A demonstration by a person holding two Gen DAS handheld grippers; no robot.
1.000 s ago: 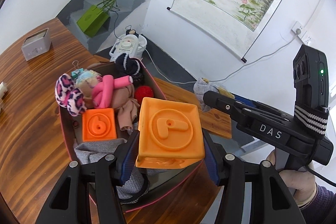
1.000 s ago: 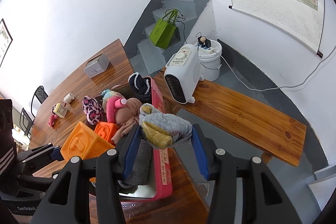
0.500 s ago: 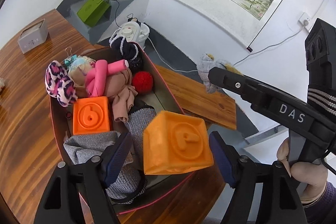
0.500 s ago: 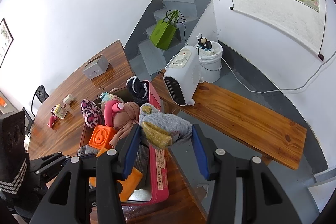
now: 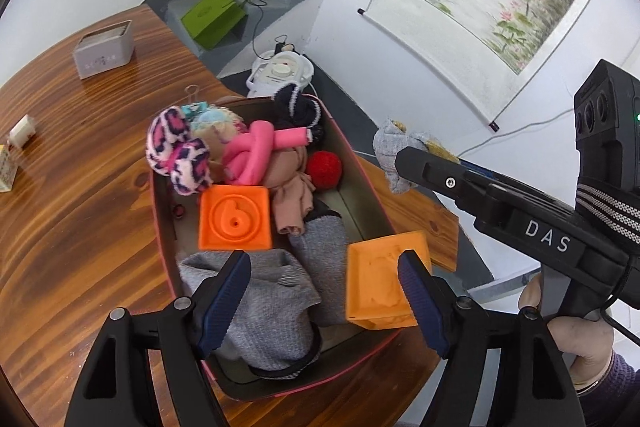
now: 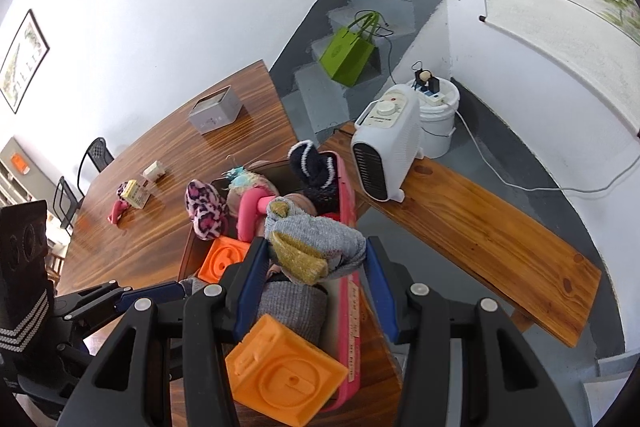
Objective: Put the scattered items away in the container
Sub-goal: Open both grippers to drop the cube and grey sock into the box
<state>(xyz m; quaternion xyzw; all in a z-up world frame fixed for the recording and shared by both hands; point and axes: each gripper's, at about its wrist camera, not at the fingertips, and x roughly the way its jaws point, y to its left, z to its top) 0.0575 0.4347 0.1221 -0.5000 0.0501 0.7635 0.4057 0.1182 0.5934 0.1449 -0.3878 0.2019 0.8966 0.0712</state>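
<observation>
A red-rimmed box [image 5: 362, 187] on the wooden table holds soft toys, socks and an orange "6" block [image 5: 234, 217]. A bigger orange block [image 5: 380, 279] lies tilted in its near right corner, just beside one finger of my left gripper [image 5: 322, 301]. That gripper hangs open over the grey socks [image 5: 264, 299] with nothing between its pads. My right gripper [image 6: 316, 251] is shut on a rolled grey sock with a yellow toe [image 6: 320, 231], held above the box's red rim [image 6: 345, 187]. From the right wrist the big block [image 6: 280, 375] shows low in front.
A grey tin [image 5: 104, 53] and small boxes [image 5: 22, 131] sit on the table to the left. Past the table edge stand a white fan heater [image 6: 386, 143] on a wooden bench [image 6: 500, 227], a white bucket [image 6: 438, 119] and a green bag [image 6: 348, 53] on the stairs.
My left jaws opened and let go of the big orange block, which dropped into the box's near right corner. The right gripper carried the sock closer over the box.
</observation>
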